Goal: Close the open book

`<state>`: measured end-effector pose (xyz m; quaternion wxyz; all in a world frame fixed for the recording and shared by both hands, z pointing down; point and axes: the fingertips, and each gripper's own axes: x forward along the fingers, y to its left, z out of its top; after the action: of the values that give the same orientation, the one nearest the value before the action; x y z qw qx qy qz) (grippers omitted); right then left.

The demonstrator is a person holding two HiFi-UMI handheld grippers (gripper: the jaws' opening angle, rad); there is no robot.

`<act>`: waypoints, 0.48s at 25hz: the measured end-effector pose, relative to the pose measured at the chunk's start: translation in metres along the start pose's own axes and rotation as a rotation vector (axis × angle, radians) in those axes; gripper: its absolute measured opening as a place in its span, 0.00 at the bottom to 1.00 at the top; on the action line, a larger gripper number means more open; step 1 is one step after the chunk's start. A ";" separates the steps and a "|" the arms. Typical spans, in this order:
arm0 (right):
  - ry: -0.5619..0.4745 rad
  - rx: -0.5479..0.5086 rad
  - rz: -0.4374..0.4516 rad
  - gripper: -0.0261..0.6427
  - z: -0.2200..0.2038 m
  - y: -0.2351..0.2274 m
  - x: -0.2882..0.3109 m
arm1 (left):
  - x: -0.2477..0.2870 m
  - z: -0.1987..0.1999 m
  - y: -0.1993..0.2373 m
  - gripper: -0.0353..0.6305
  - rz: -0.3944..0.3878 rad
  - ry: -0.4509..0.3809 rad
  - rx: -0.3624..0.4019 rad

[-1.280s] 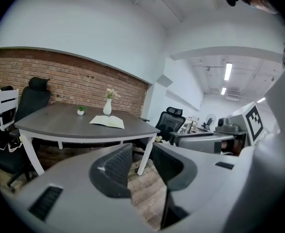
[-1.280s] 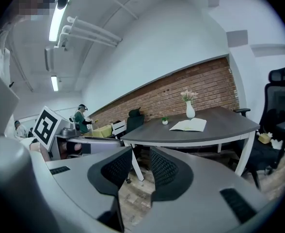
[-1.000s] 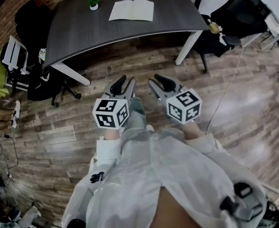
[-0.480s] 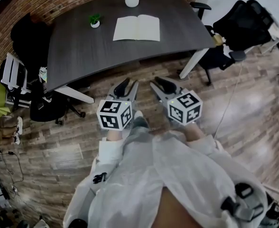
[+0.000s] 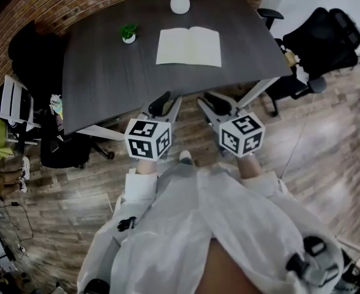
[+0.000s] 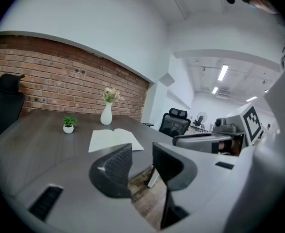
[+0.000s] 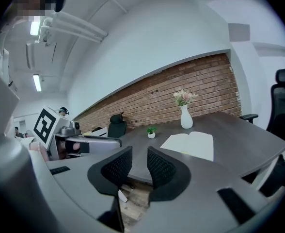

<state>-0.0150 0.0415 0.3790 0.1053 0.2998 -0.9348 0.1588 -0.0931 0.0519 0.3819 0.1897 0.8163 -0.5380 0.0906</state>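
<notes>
An open book with blank pale pages lies flat on the dark grey desk; it also shows as the book and the book in the gripper views. My left gripper and right gripper hang side by side over the wooden floor, just short of the desk's near edge, pointing toward it. Both are open with a narrow gap and nothing between the jaws, as the left gripper and right gripper show. Neither touches the book.
A white vase with flowers and a small potted plant stand on the desk behind the book. Black office chairs stand at the right and a chair at the left. A brick wall runs behind the desk.
The desk and book have slid down and closer in the head view as I moved toward them. Both grippers went forward together, jaws unchanged.
</notes>
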 end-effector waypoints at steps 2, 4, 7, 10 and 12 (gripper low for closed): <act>-0.002 0.000 -0.008 0.18 0.005 -0.004 0.016 | 0.007 0.006 0.018 0.22 -0.002 0.002 0.000; 0.001 0.005 -0.022 0.18 0.007 -0.008 0.029 | 0.014 0.011 0.030 0.22 -0.012 0.002 0.000; 0.016 0.035 -0.024 0.18 0.007 -0.011 0.048 | 0.023 0.010 0.046 0.22 -0.030 0.012 -0.014; 0.022 0.051 0.003 0.18 0.010 -0.011 0.063 | 0.032 0.012 0.057 0.22 -0.049 0.022 -0.028; 0.032 0.049 0.010 0.18 0.009 -0.012 0.066 | 0.035 0.009 0.061 0.22 -0.061 0.026 -0.042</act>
<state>-0.0610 -0.0058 0.3932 0.1120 0.2950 -0.9303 0.1872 -0.1347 -0.0025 0.3987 0.2164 0.8269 -0.5122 0.0840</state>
